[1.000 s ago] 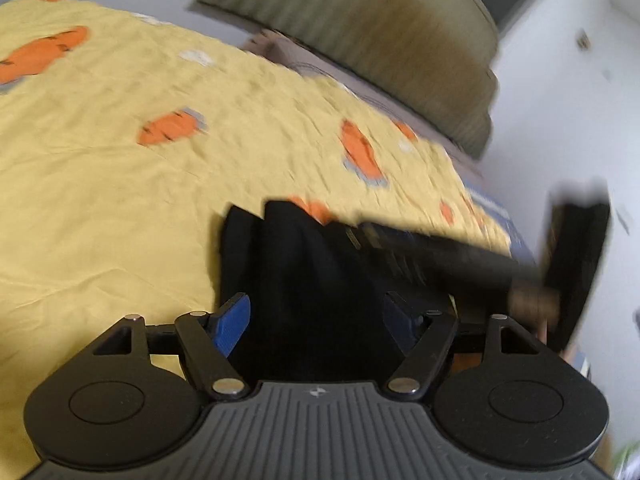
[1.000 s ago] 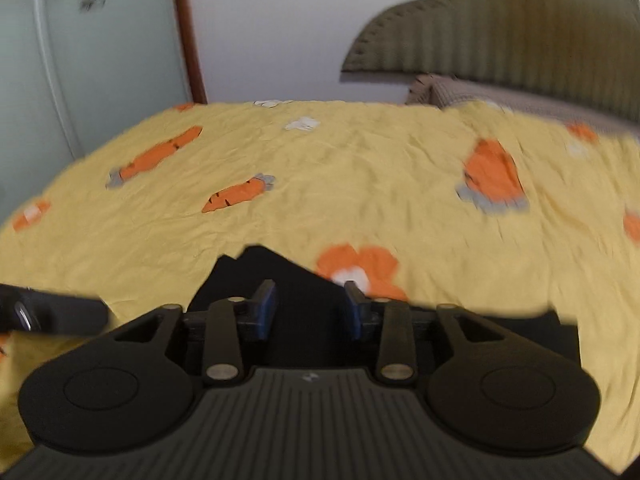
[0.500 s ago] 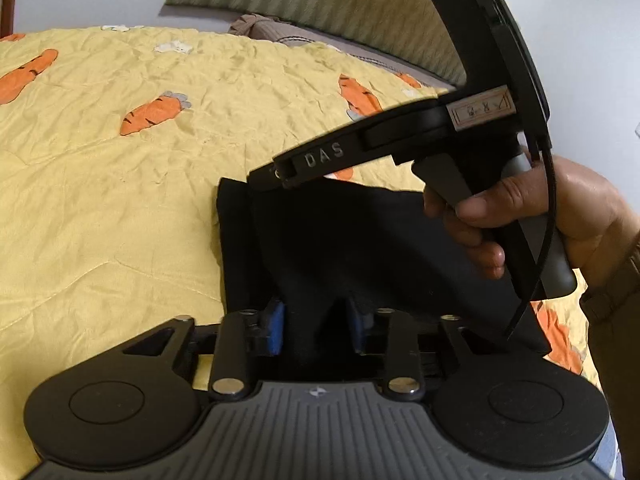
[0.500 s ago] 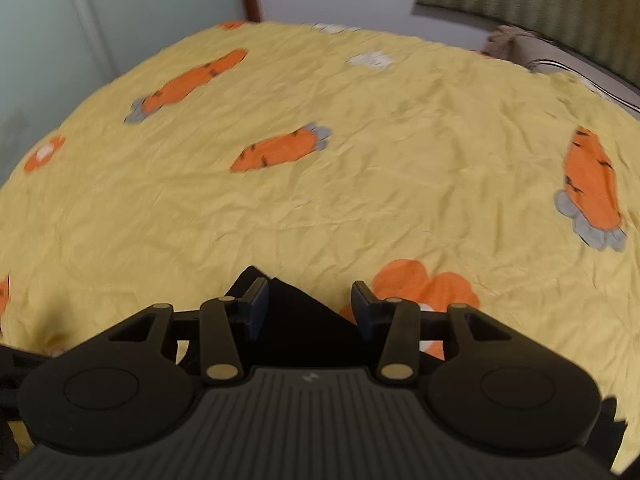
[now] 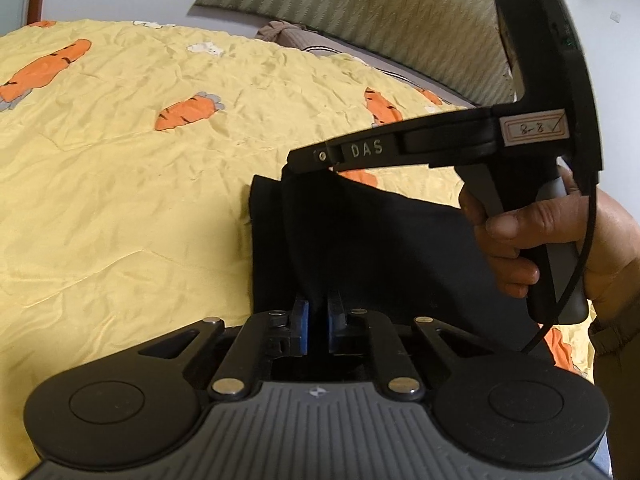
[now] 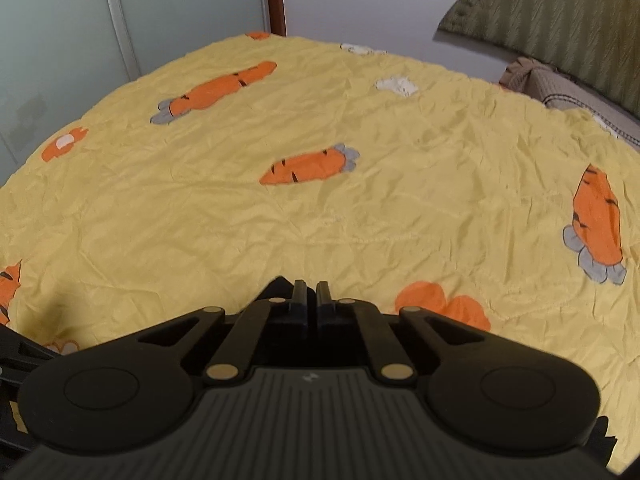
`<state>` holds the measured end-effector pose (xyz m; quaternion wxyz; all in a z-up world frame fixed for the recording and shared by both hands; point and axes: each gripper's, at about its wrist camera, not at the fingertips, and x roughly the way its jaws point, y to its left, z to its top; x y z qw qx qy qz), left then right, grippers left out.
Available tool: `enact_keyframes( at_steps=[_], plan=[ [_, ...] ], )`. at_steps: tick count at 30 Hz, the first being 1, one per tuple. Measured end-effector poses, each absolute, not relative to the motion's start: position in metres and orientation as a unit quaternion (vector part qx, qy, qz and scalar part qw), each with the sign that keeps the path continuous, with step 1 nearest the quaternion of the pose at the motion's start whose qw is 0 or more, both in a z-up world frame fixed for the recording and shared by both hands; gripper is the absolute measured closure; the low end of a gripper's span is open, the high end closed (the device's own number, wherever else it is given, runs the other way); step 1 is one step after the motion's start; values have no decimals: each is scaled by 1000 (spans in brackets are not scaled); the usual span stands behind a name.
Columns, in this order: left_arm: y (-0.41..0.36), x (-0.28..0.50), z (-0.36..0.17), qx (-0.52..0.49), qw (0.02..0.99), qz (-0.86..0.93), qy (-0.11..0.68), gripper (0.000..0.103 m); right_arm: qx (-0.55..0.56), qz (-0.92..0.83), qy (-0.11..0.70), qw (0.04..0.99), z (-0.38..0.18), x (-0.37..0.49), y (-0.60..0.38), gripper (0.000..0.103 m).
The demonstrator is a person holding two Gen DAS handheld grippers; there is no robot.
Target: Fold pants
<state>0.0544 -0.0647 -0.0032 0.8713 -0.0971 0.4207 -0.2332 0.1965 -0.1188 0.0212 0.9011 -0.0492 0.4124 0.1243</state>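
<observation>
The black pants (image 5: 360,240) lie folded on the yellow carrot-print bedspread (image 5: 120,200). My left gripper (image 5: 317,312) is shut on the near edge of the pants. My right gripper (image 6: 311,294) is shut on a far corner of the pants (image 6: 278,285), most of which is hidden under its body. In the left wrist view the right gripper (image 5: 308,160) reaches in from the right, held by a hand (image 5: 560,240), with its tip at the pants' far corner.
A padded olive headboard (image 5: 400,12) and a grey-brown pillow (image 6: 560,84) stand at the far side of the bed. Frosted sliding doors (image 6: 80,32) and a white wall lie beyond the bed's left edge.
Both grippers' jaws have closed on the pants' edge. The left view has steadied and the right gripper has settled at the far corner.
</observation>
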Motion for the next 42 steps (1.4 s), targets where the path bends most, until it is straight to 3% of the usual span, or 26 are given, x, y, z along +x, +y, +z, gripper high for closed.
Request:
enact_keyframes(
  at_steps=[10,16,22,27,33,37,40,42],
  plan=[
    [-60,51,-6,-83,869,-219,435,95,-38,139,396,907,23,202,-99,99],
    [-69,48,0,-41,876,-213,431,92,-56,109,424,897,-8,210,-86,101],
    [-69,45,4,-15,884,-198,424,87,17,77,343,936,32,160,-115,95],
    [-72,42,8,1,892,-180,415,84,15,16,315,949,46,94,-149,78],
    [-64,44,14,8,909,-124,399,80,21,-54,334,941,20,29,-184,56],
    [-53,54,29,-29,921,-94,378,79,35,-79,348,933,-6,0,-197,33],
    [-64,65,41,-41,914,-129,382,74,15,-93,359,929,-25,-10,-195,29],
    [-81,68,46,-30,909,-162,383,62,18,-102,347,932,-21,-18,-192,28]
  ],
)
